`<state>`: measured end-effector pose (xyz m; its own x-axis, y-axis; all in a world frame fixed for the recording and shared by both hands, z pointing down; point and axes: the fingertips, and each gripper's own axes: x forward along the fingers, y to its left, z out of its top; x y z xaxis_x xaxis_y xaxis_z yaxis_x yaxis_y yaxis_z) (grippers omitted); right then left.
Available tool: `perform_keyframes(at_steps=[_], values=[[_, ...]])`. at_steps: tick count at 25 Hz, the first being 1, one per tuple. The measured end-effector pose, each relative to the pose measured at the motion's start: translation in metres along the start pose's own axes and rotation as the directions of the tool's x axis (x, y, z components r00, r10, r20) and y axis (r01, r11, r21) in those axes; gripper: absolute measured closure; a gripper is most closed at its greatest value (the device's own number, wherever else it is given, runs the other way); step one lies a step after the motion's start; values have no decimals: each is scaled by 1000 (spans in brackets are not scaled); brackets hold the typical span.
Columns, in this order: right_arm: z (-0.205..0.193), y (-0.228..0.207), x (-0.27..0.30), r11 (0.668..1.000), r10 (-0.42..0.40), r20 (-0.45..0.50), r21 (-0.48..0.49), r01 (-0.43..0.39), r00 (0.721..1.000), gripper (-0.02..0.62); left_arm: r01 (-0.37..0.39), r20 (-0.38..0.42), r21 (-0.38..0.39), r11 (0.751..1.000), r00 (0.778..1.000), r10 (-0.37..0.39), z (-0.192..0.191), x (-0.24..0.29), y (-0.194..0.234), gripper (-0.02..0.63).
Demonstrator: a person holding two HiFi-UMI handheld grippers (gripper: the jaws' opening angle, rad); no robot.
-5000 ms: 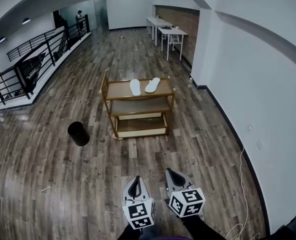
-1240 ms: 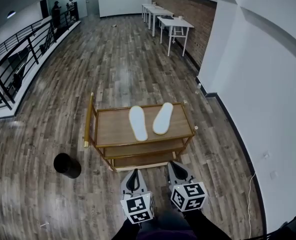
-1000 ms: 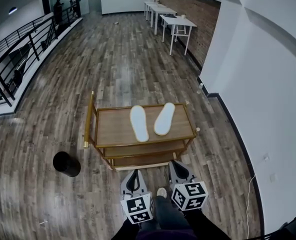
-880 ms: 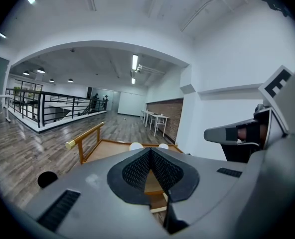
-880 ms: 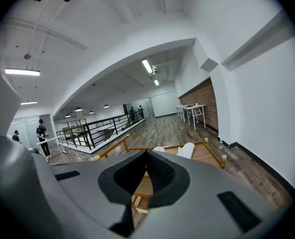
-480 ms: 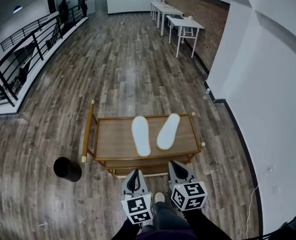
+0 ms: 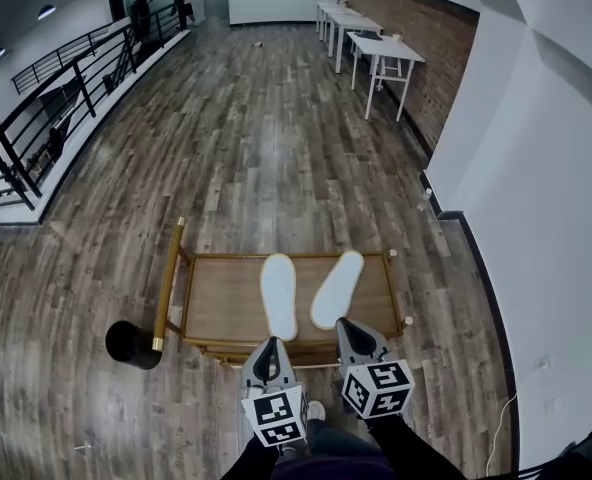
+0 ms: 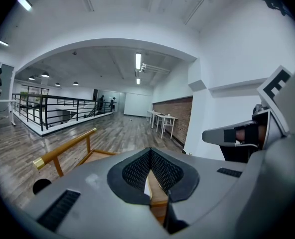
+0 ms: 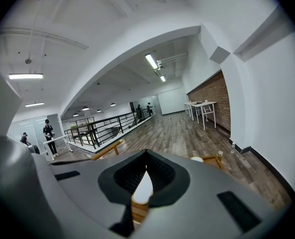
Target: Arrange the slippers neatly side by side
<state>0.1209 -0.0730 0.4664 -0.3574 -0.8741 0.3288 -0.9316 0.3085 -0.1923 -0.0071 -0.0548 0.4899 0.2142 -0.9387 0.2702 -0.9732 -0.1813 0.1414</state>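
Note:
Two white slippers lie soles up on the top shelf of a wooden cart (image 7: 216, 313). The left slipper (image 7: 278, 294) lies straight, the right slipper (image 7: 337, 288) tilts to the right, so their far ends spread apart. My left gripper (image 7: 268, 349) is shut with nothing in it, just in front of the cart's near edge. My right gripper (image 7: 349, 332) is shut too, its tip at the near end of the right slipper (image 9: 143, 188). A sliver of the left slipper (image 8: 146, 185) shows past the closed tips in the left gripper view.
A black bin (image 7: 133, 344) stands on the wood floor left of the cart. A white wall (image 7: 536, 218) runs along the right. White tables (image 7: 371, 53) stand at the back right, a black railing (image 7: 56, 88) at the back left with people beyond it.
I have walked up to the cart: it has come from the middle of the room to right at the grippers. Both grippers stay shut and keep their place in the view.

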Motion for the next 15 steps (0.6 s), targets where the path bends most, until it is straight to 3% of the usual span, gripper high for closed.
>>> perform_keyframes(at_steps=[15], values=[[9,-24,44,1000,4,-26,9,-4,1000,597,-24,-19,-8,1000,1000,23,13,43,8,606]])
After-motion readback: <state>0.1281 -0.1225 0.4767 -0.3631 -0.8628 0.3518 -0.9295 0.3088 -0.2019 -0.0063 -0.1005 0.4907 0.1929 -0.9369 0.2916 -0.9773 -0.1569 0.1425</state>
